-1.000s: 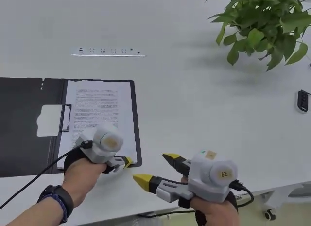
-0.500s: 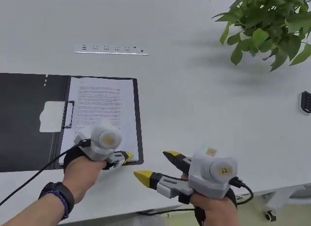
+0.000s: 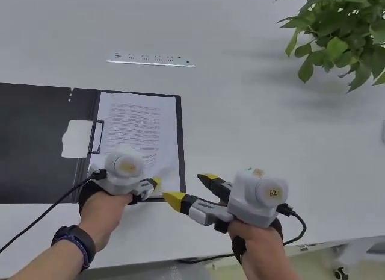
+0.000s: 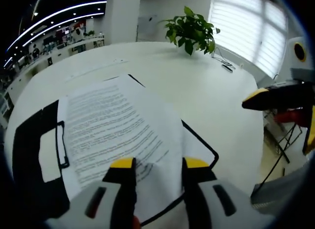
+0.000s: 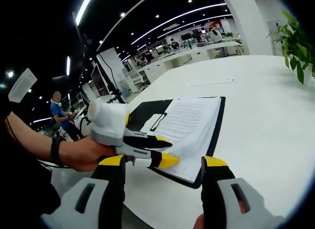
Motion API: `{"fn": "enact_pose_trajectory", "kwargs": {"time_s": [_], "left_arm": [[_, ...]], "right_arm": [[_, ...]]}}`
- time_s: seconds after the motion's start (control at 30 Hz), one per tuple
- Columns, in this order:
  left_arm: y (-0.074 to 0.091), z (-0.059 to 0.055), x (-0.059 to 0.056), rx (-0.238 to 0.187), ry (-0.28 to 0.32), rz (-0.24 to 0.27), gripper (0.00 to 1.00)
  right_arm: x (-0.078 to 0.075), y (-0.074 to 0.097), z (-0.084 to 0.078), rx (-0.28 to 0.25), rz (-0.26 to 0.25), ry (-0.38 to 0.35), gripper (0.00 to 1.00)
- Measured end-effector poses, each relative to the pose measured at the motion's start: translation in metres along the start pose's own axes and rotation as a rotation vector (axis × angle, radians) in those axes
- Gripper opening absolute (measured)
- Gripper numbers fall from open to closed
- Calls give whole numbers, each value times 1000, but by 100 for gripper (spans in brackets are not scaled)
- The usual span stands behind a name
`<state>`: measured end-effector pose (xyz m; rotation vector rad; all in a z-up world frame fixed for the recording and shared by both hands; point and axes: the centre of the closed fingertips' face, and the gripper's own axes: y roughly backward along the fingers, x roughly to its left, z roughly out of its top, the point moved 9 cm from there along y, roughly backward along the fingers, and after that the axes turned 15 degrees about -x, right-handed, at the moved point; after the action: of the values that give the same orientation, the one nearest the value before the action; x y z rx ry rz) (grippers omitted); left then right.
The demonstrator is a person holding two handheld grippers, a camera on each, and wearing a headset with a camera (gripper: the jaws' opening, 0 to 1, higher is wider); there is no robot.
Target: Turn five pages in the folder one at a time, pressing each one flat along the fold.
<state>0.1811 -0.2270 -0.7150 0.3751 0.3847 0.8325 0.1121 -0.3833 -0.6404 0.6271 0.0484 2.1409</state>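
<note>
Right gripper (image 3: 190,188), jaws apart, has neared the folder (image 3: 36,141) at its 5 o'clock corner; left gripper (image 4: 160,164), open, straddles the page (image 3: 141,126) there; seemingly no pages are turned yet.

A wide stretch of bare bench (image 3: 271,129) is left open to the right of the folder (image 3: 36,141), bounded only at the far right by the plant (image 3: 343,33), whose leaves overhang the surface. Beyond the folder a socket strip (image 3: 150,59) is set into the bench, with bare surface between the two. At the folder's near right corner room is tight, the left tool (image 3: 153,185) and the right tool (image 3: 191,189), both with jaws parted, being held close together.
</note>
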Motion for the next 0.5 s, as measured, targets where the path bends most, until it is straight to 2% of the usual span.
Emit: {"fn": "enact_pose_trajectory", "kwargs": {"time_s": [0.17,0.4,0.5], "left_arm": [[4,-1,4,-32,102,4,36],[7,-2,6,-40,135,8,35],[7,-2,5,-41,141,6,36]], "right_arm": [[-10,-17,-2,-6,-1,-33,60],[-26,-39,-5,6,11,-49,59],[-34,-51,-4,-6,10,-78,58]]}}
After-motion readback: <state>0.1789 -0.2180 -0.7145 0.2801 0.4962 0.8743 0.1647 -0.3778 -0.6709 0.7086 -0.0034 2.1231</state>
